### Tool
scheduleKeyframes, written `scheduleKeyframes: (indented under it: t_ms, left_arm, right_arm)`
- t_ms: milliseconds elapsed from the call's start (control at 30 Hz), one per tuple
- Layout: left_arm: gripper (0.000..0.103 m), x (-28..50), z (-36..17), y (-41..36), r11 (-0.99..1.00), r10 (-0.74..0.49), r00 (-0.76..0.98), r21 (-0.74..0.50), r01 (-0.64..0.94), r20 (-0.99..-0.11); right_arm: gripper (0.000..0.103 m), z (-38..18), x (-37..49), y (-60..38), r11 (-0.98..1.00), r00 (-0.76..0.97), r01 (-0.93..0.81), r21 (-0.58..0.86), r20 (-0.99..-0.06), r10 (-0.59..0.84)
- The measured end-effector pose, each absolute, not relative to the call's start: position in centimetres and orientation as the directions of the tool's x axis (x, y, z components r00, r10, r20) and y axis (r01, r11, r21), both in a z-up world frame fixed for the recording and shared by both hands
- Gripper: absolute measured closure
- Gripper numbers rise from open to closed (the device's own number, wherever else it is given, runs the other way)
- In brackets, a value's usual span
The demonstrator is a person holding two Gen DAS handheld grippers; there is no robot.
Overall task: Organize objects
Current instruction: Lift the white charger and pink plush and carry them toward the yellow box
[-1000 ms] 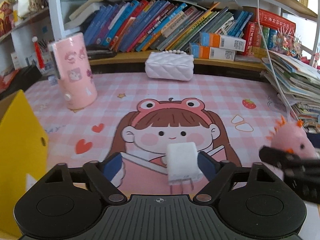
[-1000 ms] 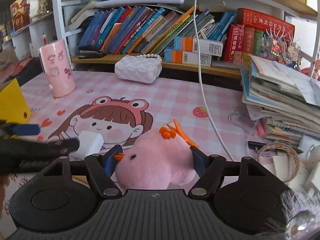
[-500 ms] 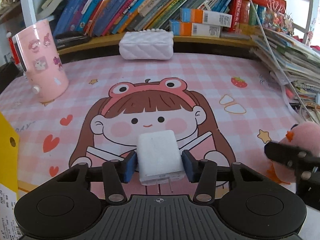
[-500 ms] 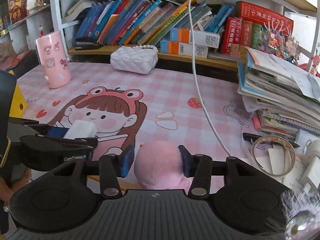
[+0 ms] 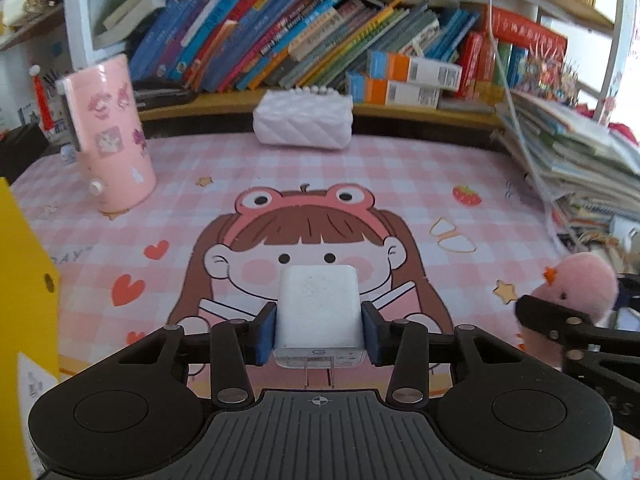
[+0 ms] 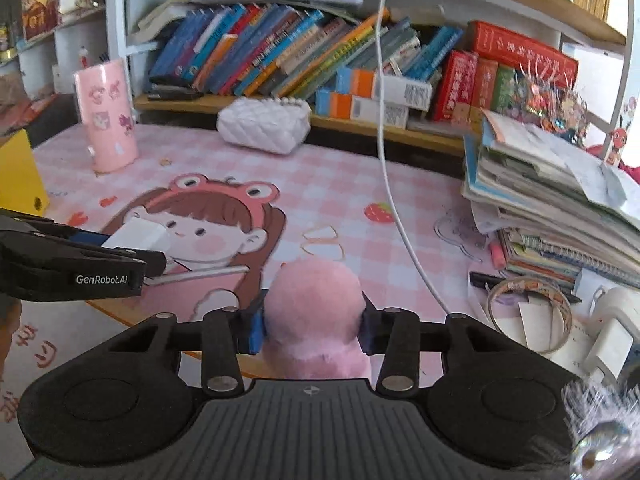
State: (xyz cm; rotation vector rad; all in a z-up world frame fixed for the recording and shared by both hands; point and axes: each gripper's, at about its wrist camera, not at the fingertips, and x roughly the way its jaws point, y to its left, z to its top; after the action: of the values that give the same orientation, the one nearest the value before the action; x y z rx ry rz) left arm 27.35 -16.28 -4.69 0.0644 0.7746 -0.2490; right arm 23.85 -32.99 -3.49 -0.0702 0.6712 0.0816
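Note:
My left gripper (image 5: 319, 330) is shut on a white charger plug (image 5: 319, 312), prongs pointing back at the camera, held above the pink cartoon mat (image 5: 360, 176). My right gripper (image 6: 312, 328) is shut on a pink plush toy (image 6: 316, 304) and holds it above the mat's front edge. The plush also shows in the left wrist view (image 5: 580, 288) at the right, and the charger in the right wrist view (image 6: 138, 236) at the left. A yellow box (image 5: 24, 320) stands at the left edge.
A pink cup (image 5: 108, 144) stands back left. A white quilted purse (image 5: 303, 120) lies by the bookshelf (image 5: 280, 52). A tall stack of books and papers (image 6: 552, 196) fills the right side, with a tape ring (image 6: 528, 312) and a hanging white cable (image 6: 390, 168).
Both grippers have closed on their objects and lifted them off the mat. The left view has tilted up and back from the mat over the last half second.

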Motion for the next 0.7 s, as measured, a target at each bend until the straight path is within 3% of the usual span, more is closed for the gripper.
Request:
scheduleKeyframes:
  t_ms: [700]
  left_arm:
    - [0.061, 16.5, -1.3, -7.9, 0.979, -0.201, 0.744, -0.12, 0.162, -0.637]
  right_arm:
    - [0.063, -1.1, 18.2, -25.5, 0.969, 0.754, -0.249, 0.001, -0.627, 0.194]
